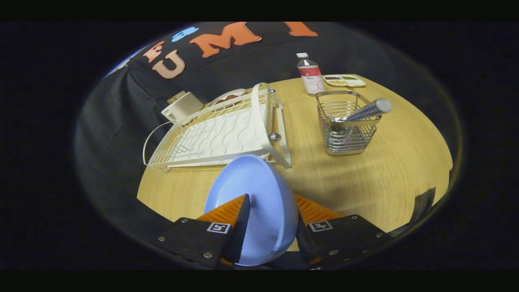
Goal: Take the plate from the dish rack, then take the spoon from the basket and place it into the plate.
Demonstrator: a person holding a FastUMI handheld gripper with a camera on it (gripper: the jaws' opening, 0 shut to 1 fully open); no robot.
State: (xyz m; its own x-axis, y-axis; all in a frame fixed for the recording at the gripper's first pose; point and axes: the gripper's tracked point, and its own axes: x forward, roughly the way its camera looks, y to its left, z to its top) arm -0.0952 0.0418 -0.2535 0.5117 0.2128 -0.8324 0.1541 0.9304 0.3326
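A light blue plate (251, 190) stands on edge between my fingers, and my gripper (271, 202) is shut on its rim, holding it above the near side of the wooden table (389, 178). Beyond the plate lies the white wire dish rack (219, 134), with nothing in its slots. To the right of the rack stands a metal wire basket (344, 125). A spoon (367, 110) leans in the basket, its ribbed grey handle sticking out over the right rim.
A clear bottle with a red label (310, 75) and a small tray of food (344, 80) stand at the table's far edge. A white box (182, 106) and a bowl (227, 98) sit behind the rack.
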